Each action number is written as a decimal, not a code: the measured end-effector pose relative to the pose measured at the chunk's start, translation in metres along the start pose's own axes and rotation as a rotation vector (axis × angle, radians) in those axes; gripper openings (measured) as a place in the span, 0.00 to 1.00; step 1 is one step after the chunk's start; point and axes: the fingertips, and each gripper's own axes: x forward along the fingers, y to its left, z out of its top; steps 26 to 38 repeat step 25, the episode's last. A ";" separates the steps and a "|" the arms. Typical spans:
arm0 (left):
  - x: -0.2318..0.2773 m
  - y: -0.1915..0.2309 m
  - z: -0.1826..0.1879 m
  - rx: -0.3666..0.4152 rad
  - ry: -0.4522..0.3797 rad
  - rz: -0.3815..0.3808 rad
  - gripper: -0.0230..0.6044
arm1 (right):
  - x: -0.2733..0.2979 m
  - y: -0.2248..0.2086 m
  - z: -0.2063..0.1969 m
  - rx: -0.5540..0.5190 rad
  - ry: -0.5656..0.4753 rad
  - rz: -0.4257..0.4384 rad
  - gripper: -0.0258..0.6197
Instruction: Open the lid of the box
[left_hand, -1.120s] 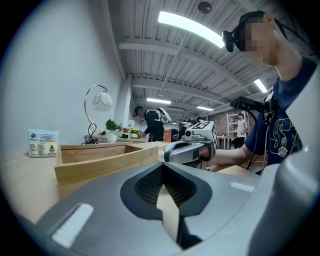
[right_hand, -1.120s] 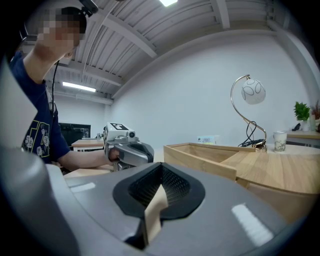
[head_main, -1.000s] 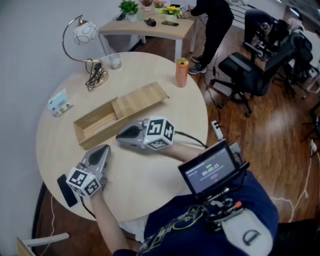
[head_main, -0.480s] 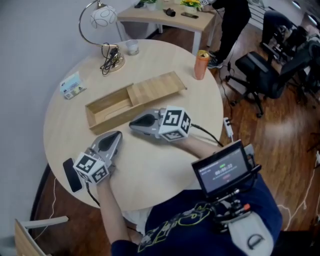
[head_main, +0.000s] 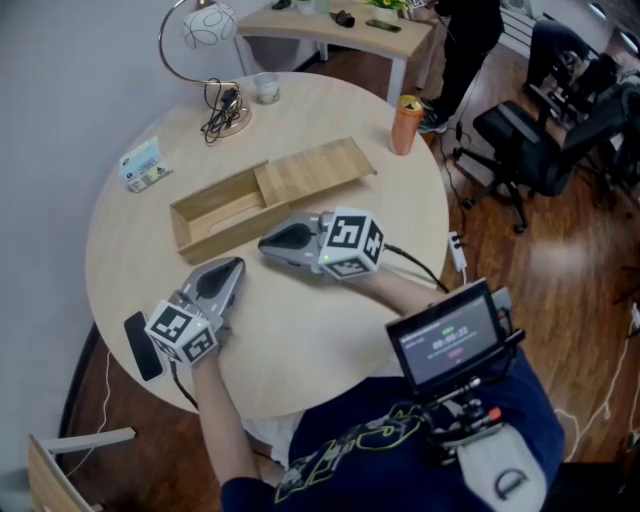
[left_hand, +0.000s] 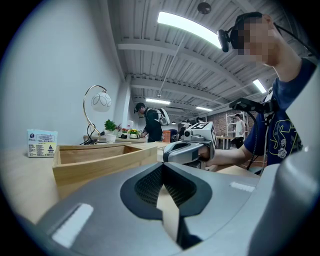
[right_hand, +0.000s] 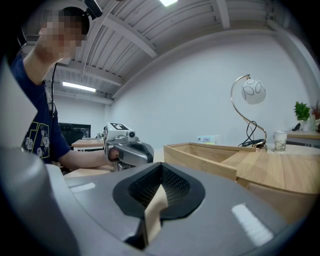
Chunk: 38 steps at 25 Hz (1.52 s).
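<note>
A long wooden box lies across the round table, its sliding lid pushed toward the right end, so the left half stands uncovered. My left gripper rests shut on the table just in front of the box's left end, with nothing in it. My right gripper lies shut and empty at the box's front wall near the middle. In the left gripper view the box is at the left and the right gripper beyond it. The right gripper view shows the box, the lid and the left gripper.
A black phone lies at the table's near left edge. A curved lamp, a glass, a small card packet and an orange cup stand farther back. Office chairs and a person are beyond the table.
Neither gripper has moved against the box or table. Only the head view has shifted, so the table sits a little differently in the picture.
</note>
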 end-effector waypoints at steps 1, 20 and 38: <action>0.000 0.000 0.000 0.000 0.000 0.000 0.04 | 0.000 0.000 0.000 0.000 0.000 0.000 0.06; 0.000 0.000 0.001 -0.002 -0.001 -0.001 0.04 | 0.000 0.001 0.001 -0.002 0.002 0.008 0.06; -0.001 0.000 0.002 -0.001 0.001 0.001 0.04 | 0.000 0.001 0.002 -0.002 -0.002 0.010 0.06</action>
